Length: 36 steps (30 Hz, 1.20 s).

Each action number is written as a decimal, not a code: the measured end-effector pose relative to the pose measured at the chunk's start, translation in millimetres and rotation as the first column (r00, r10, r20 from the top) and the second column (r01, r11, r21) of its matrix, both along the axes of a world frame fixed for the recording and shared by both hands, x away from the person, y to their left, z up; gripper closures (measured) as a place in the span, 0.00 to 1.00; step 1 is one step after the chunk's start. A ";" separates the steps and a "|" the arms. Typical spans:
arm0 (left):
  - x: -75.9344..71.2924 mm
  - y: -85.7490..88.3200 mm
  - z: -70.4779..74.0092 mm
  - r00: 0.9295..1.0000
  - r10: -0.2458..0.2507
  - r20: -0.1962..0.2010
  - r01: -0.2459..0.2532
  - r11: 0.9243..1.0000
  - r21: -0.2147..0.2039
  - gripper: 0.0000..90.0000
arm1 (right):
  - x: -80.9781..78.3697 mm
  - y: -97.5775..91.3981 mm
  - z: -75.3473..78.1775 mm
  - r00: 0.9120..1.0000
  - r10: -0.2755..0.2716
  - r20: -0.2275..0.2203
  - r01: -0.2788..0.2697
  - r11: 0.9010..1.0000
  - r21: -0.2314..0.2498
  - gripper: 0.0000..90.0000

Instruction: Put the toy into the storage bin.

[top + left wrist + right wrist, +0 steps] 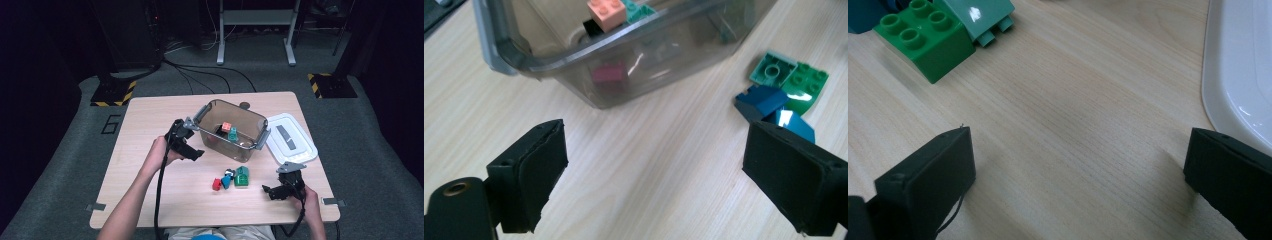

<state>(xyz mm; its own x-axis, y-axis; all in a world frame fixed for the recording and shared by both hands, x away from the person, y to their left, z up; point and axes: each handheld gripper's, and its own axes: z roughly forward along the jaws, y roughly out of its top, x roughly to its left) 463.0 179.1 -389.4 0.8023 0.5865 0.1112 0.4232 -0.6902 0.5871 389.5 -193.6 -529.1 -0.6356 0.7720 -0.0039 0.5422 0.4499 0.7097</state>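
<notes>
Blue brick [763, 100] lies ahead-right of our left gripper [649, 165], jaws apart and empty; right gripper [1078, 190] jaws apart too.

The table [150, 165] was pale wood-look laminate, smooth and matt, with a fine grain. The bin [574, 55] was smoky see-through plastic, glossy, with grey plastic at its rim. The lid [292, 137] was white plastic with a soft sheen. The bricks were hard moulded plastic: the green brick [923, 37] and the blue brick [764, 100] shone with bright glints, the pink brick [606, 12] looked duller, and the red brick [609, 75] showed dim through the wall. The left gripper's [654, 170] and right gripper's [1080, 180] jaw pads were black, matt and foam-like, slightly rough at the edges. The floor [60, 150] was grey carpet, coarse and dull.
</notes>
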 end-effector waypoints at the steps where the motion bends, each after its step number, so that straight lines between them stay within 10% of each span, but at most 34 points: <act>1: -1.7 -0.1 -3.9 1.000 -0.003 -0.010 0.003 1.000 0.002 0.10 | 0.1 -0.1 0.0 1.000 0.000 0.001 0.000 1.000 -0.002 0.00; 36: -39.8 -59.8 -98.5 0.985 -0.094 -0.146 0.097 0.995 0.009 0.06 | 0.0 -0.1 0.0 1.000 0.000 0.000 0.000 1.000 0.000 0.00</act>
<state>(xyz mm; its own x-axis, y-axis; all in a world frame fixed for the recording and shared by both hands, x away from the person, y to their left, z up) 423.2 119.3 -487.9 0.8628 0.5056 -0.0022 0.4351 -0.7403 0.5124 389.5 -193.7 -529.1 -0.6358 0.7719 -0.0045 0.5418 0.4504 0.7097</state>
